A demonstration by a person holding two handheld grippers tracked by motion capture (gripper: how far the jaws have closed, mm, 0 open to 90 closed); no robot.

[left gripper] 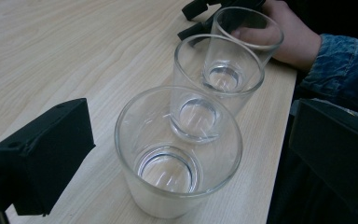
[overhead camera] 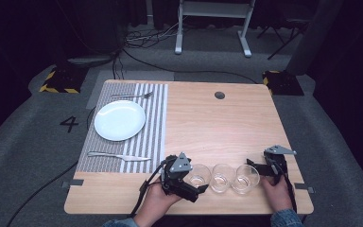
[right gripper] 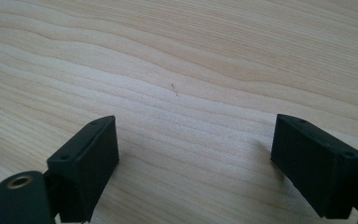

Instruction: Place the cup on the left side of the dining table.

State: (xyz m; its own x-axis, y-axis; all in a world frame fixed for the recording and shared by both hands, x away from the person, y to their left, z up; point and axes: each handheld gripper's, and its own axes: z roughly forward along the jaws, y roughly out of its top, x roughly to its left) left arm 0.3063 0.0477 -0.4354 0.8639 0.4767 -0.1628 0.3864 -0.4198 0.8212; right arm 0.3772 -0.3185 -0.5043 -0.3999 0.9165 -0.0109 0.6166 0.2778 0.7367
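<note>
Sitting untouched near front edge: three glasses (overhead camera: 221,178) in row. Straddling leftmost glass (left gripper: 177,151) with left gripper (overhead camera: 194,181), jaws apart, not clamping. Hovering right gripper (right gripper: 196,163) agape over bare table (right gripper: 177,70). Looking barely started.

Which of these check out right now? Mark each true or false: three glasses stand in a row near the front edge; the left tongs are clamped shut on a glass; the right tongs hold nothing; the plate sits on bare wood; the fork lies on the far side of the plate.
1. Three glasses stand in a row near the front edge: true, left glass, middle glass, right glass.
2. The left tongs are clamped shut on a glass: false, they are open around the left glass.
3. The right tongs hold nothing: true.
4. The plate sits on bare wood: false, it rests on the striped placemat.
5. The fork lies beyond the plate: true.
</note>
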